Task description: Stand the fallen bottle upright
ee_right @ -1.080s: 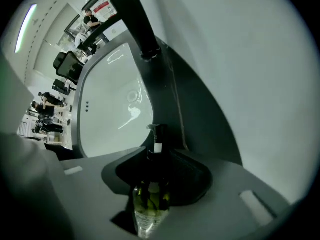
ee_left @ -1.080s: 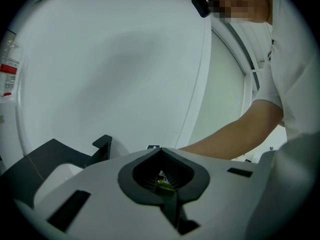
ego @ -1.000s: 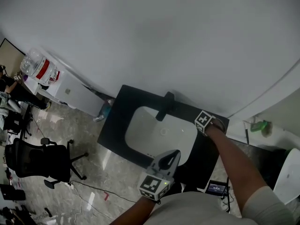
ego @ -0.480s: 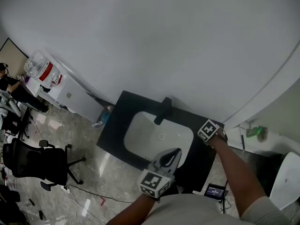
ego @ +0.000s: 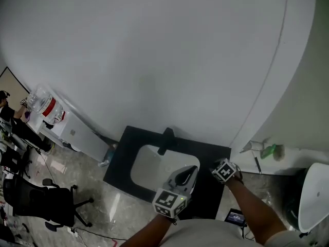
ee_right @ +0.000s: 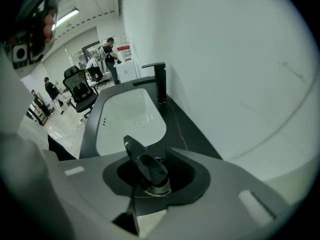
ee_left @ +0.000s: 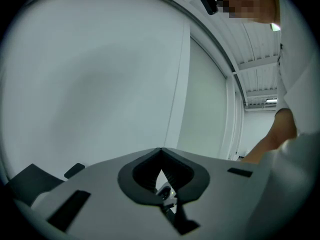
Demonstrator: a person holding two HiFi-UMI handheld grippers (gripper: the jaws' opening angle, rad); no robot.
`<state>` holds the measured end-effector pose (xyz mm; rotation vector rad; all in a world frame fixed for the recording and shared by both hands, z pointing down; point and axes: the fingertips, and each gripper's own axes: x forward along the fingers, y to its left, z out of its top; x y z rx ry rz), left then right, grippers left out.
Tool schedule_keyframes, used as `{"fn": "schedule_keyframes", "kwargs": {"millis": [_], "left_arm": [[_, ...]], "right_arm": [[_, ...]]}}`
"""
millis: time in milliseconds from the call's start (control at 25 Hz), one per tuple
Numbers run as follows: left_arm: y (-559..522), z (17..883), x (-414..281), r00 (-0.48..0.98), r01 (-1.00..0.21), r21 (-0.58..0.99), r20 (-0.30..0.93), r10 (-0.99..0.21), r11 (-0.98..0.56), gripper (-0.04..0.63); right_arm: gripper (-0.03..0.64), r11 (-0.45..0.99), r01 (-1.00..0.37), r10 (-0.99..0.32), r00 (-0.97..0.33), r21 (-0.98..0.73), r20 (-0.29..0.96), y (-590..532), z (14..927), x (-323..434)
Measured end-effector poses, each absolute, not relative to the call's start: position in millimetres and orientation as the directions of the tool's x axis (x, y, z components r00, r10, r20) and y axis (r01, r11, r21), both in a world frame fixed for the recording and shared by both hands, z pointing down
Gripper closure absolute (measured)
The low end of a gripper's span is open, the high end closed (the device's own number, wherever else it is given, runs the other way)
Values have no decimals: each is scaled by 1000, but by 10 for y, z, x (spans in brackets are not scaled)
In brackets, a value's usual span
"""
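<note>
In the right gripper view a pump bottle's black pump head and silver collar point(ee_right: 149, 173) stick up through the notch of my right gripper point(ee_right: 152, 156). Its jaws are closing around the bottle's neck, and the bottle's body is hidden below them. In the head view only the right gripper's marker cube point(ego: 224, 171) shows, over the right end of the black counter point(ego: 121, 161). My left gripper point(ego: 190, 169) hovers over the front of the white sink point(ego: 149, 175). Its jaws point(ee_left: 160, 150) are shut with nothing between them.
A black faucet point(ego: 165, 139) stands behind the basin, against a plain white wall. A water dispenser point(ego: 43, 107) and an office chair point(ego: 36, 205) are at the left. A green spray bottle point(ego: 270, 151) lies on a ledge at the right. People point(ee_right: 111, 54) stand far off.
The right gripper's cube has come from the counter's far right corner towards its near edge. The head view has tipped up, showing more wall. The left gripper keeps its place in the picture.
</note>
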<state>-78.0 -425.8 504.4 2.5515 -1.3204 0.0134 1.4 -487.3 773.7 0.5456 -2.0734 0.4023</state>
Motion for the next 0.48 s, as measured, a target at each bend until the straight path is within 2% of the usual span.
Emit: {"fn": "schedule_keyframes", "kwargs": {"millis": [240, 480], "left_arm": [[-4382, 4930, -613, 585, -804, 214, 120, -802, -554, 589], [-4396, 4757, -524, 571, -812, 205, 90, -816, -546, 589]], "right_arm": [[480, 845, -534, -312, -529, -24, 789, -4833, 7585, 125], [466, 864, -502, -300, -570, -36, 765, -4587, 7173, 218]]}}
